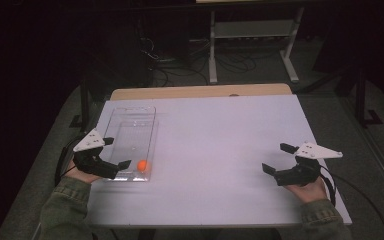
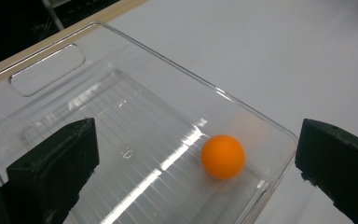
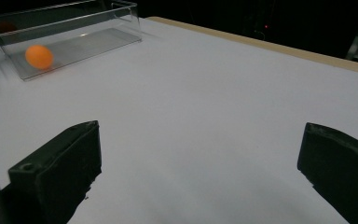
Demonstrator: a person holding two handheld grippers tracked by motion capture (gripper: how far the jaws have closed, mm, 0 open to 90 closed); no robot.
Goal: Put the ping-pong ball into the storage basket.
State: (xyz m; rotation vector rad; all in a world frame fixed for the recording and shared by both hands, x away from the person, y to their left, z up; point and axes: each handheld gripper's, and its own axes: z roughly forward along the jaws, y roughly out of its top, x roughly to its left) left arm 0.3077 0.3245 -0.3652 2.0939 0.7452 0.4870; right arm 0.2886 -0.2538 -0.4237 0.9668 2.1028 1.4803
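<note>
Where the white table (image 1: 220,150) runs broad and bare between our hands, we have open room across its middle and right side. A clear plastic bin (image 1: 132,125) lies lengthwise along the left edge, and an orange ball (image 1: 143,165) sits inside it at the near end, close to the near right corner. Our left gripper (image 1: 116,155) hangs over that near end with its jaws spread wide, empty, the ball between them but lower. Our right gripper (image 1: 277,157) hovers near the right edge, jaws wide apart, holding nothing, well apart from the bin.
</note>
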